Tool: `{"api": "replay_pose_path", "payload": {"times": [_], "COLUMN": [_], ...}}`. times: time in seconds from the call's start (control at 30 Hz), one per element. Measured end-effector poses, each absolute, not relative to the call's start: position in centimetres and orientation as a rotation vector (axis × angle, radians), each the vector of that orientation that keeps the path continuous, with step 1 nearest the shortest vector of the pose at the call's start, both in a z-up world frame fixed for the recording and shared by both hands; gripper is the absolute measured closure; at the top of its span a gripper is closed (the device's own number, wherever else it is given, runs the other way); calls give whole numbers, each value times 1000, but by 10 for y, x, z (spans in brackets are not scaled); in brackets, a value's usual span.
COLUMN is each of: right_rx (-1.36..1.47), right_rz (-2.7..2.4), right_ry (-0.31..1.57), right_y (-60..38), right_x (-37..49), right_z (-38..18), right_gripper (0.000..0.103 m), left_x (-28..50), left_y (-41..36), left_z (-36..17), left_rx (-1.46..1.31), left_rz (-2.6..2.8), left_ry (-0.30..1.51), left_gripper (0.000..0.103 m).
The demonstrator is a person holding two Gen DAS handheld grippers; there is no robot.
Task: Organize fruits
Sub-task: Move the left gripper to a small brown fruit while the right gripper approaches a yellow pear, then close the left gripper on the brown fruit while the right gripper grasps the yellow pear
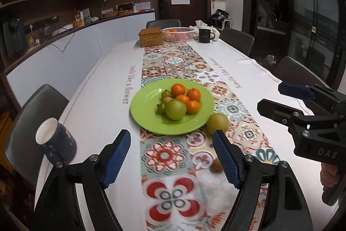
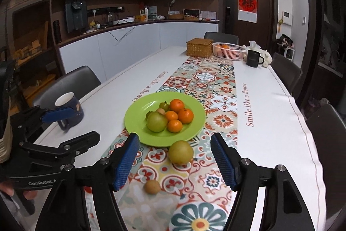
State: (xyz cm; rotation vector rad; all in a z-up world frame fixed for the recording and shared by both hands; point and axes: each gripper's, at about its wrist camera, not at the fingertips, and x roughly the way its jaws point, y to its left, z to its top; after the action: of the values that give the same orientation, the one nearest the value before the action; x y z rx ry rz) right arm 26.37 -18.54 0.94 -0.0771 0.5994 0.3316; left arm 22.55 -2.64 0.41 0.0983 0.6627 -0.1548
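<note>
Fruits point(image 2: 168, 117) piled on level green plate point(image 2: 138, 114), both grippers empty

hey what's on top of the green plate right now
The green plate holds four oranges, a large green fruit, smaller green ones and a pale fruit. Anything beneath the pile is hidden.

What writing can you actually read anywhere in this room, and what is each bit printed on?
"Smile like a flower": white tablecloth, printed along both long sides of the patterned runner.
"GenRobot", cut off after it: black body of the left gripper.
"DAS", cut off: black body of the right gripper.
One large red Chinese character: white poster on the dark door.
Black mug: marking too small to read.
Shelf packages: too blurred.
</note>
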Motion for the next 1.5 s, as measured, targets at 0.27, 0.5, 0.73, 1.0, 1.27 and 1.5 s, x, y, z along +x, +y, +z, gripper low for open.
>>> {"api": "replay_pose_path", "payload": {"times": [0.27,0.5,0.73,1.0,1.27,1.5], "right_rx": [-107,-107,-108,-80,-58,-41], "right_rz": [334,311,282,257,258,274], "right_ry": [650,722,788,831,848,846], "right_y": [-205,-218,-222,-226,-223,-213], "right_x": [250,246,250,261,267,277], "right_z": [-5,-30,-56,-70,-76,-75], "right_gripper": [34,34,34,34,34,34], "left_x": [221,232,252,265,268,269], "left_y": [-54,-74,-87,-91,-89,-70], "left_z": [-15,-46,-82,-99,-104,-92], "left_rx": [99,80,60,42,28,30], "left_rz": [-221,-288,-317,-314,-331,-261], "left_ry": [722,806,913,966,991,966], "left_gripper": [25,30,47,61,74,74]}}
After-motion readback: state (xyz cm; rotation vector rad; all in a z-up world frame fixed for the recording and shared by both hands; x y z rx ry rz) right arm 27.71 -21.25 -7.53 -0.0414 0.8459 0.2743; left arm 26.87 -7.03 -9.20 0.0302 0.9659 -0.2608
